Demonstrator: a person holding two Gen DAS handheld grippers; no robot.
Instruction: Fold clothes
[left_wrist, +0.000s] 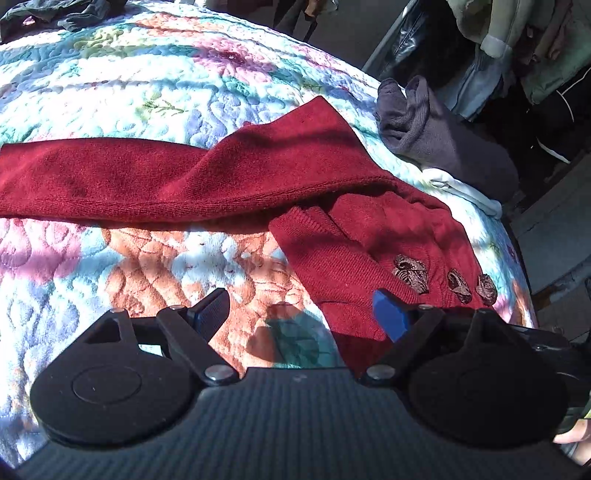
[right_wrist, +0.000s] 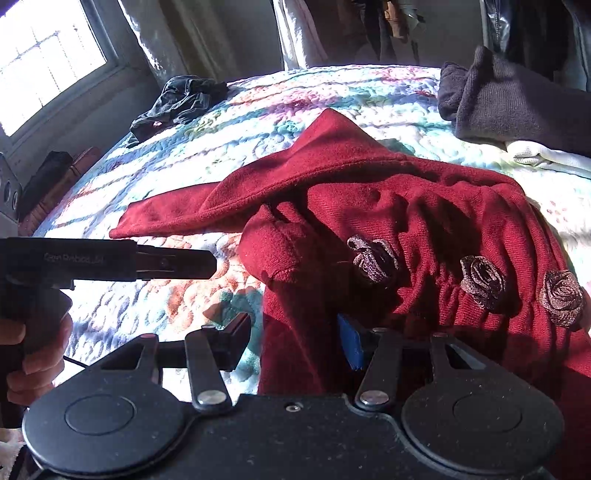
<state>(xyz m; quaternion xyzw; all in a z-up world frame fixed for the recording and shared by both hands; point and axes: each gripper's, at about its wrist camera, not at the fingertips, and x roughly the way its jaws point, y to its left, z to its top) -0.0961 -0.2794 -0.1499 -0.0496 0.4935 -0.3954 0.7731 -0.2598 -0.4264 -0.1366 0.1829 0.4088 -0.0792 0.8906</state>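
A dark red knitted sweater (left_wrist: 236, 177) with three fabric roses (left_wrist: 410, 273) lies loosely spread on the flowered quilt (left_wrist: 147, 92); one sleeve stretches out to the left. My left gripper (left_wrist: 299, 314) is open and empty, low over the quilt, its right finger at the sweater's near edge. In the right wrist view the sweater (right_wrist: 369, 192) lies just ahead. My right gripper (right_wrist: 295, 339) is open, with the sweater's near edge between its fingers. The left gripper (right_wrist: 184, 264) shows from the side at the left, beside the sleeve.
A folded dark grey knit (left_wrist: 443, 140) rests on white folded cloth (left_wrist: 465, 192) at the bed's right edge. A crumpled dark garment (right_wrist: 181, 99) lies at the far side by the window (right_wrist: 44, 59). Clothes hang beyond the bed (left_wrist: 517, 44).
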